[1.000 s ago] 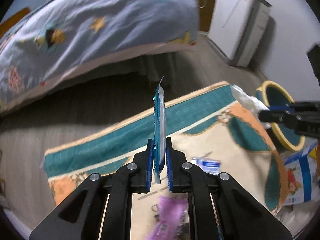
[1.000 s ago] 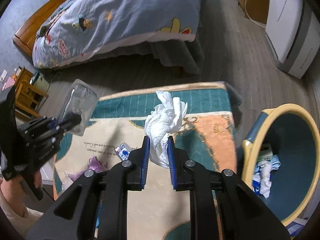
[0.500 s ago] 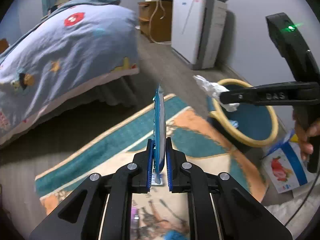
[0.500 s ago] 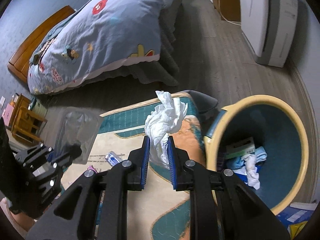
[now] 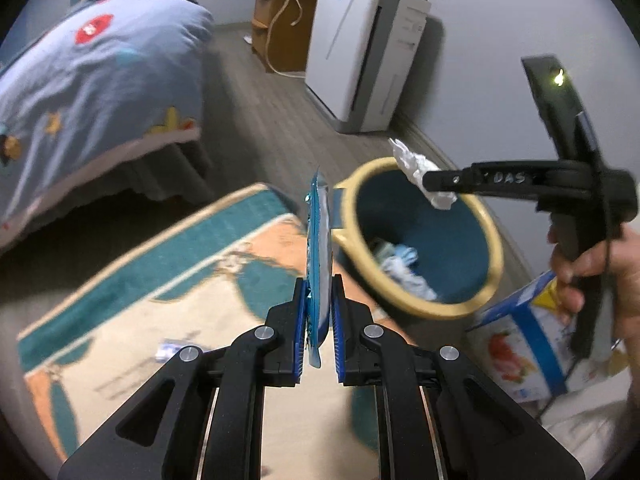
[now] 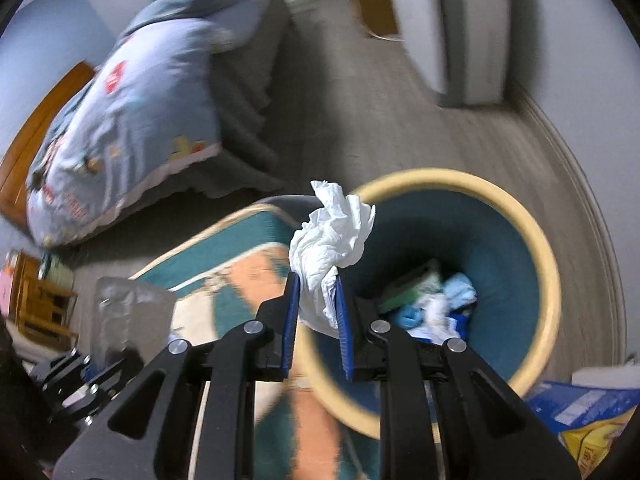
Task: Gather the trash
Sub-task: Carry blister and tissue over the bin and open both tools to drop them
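My left gripper (image 5: 319,280) is shut on a flat blue and silver wrapper (image 5: 318,240), held edge-on above the rug, just left of the bin. My right gripper (image 6: 318,278) is shut on a crumpled white tissue (image 6: 330,236) and holds it over the near rim of the round bin (image 6: 548,280), which is teal inside with a yellow rim. The bin (image 5: 494,240) holds several scraps of trash. In the left wrist view the right gripper (image 5: 434,190) and its tissue (image 5: 416,166) hang over the bin's far rim. The left gripper's wrapper (image 6: 128,312) shows at the lower left of the right wrist view.
A teal, orange and cream rug (image 5: 180,280) lies on the wooden floor with a small wrapper (image 5: 170,350) on it. A bed with a blue quilt (image 5: 92,80) stands behind. A white appliance (image 5: 360,52) stands by the wall. A printed box (image 5: 524,344) lies right of the bin.
Both grippers have swung right toward the bin. The right gripper with the tissue now hangs over the bin's opening; the left gripper with the wrapper is now beside the rim.
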The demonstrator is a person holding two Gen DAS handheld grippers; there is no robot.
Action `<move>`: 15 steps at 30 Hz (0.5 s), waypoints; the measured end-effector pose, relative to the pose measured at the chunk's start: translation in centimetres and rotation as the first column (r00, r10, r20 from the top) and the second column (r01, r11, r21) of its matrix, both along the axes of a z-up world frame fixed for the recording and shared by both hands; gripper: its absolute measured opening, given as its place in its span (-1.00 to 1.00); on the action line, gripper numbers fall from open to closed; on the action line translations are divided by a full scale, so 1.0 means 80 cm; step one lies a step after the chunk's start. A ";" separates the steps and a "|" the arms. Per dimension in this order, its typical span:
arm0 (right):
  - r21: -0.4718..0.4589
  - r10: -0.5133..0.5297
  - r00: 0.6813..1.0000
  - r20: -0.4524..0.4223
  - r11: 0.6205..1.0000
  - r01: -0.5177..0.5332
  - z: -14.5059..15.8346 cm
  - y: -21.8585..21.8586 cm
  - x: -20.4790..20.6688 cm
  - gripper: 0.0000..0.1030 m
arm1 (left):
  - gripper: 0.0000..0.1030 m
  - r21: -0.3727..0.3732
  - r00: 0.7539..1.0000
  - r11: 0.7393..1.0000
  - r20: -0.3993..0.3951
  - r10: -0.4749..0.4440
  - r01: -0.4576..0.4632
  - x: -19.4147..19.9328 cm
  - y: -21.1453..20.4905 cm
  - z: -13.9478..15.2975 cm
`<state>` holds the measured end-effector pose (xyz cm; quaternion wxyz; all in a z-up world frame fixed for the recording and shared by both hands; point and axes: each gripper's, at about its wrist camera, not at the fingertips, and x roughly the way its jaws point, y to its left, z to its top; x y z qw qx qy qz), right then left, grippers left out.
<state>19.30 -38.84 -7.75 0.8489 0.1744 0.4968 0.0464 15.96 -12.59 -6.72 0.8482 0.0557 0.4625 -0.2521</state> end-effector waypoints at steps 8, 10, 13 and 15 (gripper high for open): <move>0.055 -0.202 0.974 -0.098 0.977 0.208 -0.051 -0.086 -0.013 -0.66 | -0.76 0.031 0.996 0.996 -0.021 -0.086 0.086 0.004 -0.069 -0.014; 0.066 -0.239 0.963 -0.125 0.966 0.248 -0.063 -0.102 -0.018 -0.66 | -0.76 0.036 0.994 0.994 -0.030 -0.104 0.105 0.007 -0.081 -0.019; 0.079 -0.273 0.949 -0.157 0.955 0.287 -0.077 -0.118 -0.024 -0.66 | -0.76 0.037 0.991 0.991 -0.048 -0.129 0.130 0.010 -0.099 -0.027; 0.087 -0.285 0.943 -0.172 0.949 0.303 -0.083 -0.122 -0.025 -0.66 | -0.76 0.045 0.989 0.989 -0.054 -0.140 0.143 0.013 -0.108 -0.032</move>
